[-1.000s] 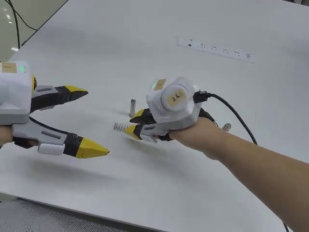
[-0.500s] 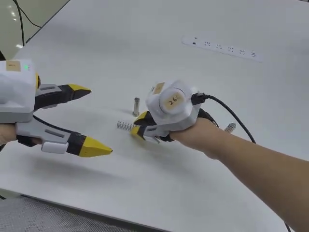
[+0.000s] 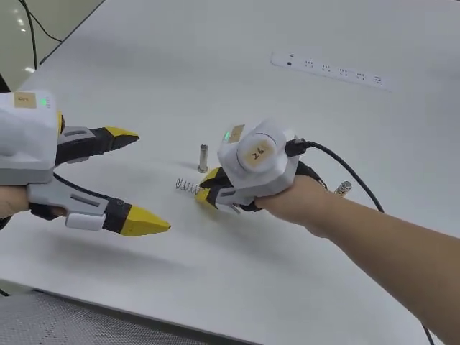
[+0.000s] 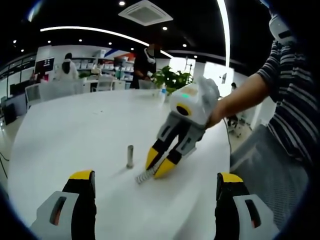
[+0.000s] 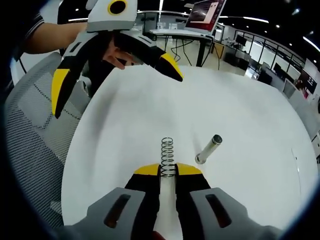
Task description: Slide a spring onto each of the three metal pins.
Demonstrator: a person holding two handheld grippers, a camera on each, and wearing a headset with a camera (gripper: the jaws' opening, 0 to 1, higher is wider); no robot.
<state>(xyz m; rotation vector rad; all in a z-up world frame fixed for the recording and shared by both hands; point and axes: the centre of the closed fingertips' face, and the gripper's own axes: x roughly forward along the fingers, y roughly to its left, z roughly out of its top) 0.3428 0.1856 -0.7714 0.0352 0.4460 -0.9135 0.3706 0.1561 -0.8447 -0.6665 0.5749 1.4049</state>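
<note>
White bench (image 3: 144, 43), lit open-plan office (image 4: 75, 75) beyond.
Lower centre, fingers of the right gripper (image 5: 168, 171) pinch a spring (image 5: 167, 150); left gripper (image 3: 146, 181) fingers spread.

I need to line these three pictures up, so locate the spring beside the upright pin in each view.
Head view: the spring lies just left of centre, at the tips of the right gripper.
Left gripper view: spring below centre, at that gripper's yellow tips.
Right gripper view: spring low centre, pinched between its own jaws.
Shared landmark: the upright metal pin beside it.
</note>
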